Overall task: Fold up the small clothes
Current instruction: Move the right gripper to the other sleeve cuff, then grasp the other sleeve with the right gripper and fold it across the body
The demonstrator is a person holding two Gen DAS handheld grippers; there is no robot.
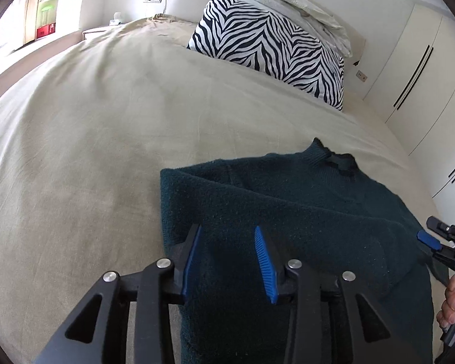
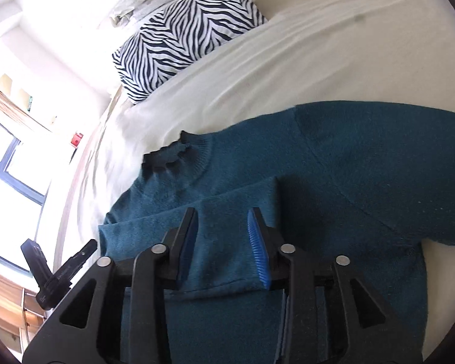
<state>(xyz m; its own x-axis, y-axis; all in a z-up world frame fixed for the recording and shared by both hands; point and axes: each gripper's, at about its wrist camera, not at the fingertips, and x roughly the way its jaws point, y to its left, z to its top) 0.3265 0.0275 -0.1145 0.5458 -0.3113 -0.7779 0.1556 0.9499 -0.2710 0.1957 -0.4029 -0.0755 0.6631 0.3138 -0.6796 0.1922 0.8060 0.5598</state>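
Note:
A dark teal knit sweater [image 1: 303, 212] lies flat on the bed, its collar [image 1: 336, 159] at the far end. In the right wrist view the sweater [image 2: 364, 166] has one sleeve [image 2: 221, 221] folded across the body. My left gripper [image 1: 227, 242] is open and empty just above the sweater's left part. My right gripper [image 2: 221, 227] is open and empty just above the folded sleeve. The right gripper also shows at the right edge of the left wrist view [image 1: 433, 239], held by a hand [image 1: 452, 303].
A beige sheet [image 1: 106, 136] covers the bed. A zebra-print pillow [image 1: 267, 45] and a crumpled white duvet [image 1: 294, 3] lie at the headboard. White wardrobe doors [image 1: 415, 69] stand at the right. A window [image 2: 9, 157] is at the left in the right wrist view.

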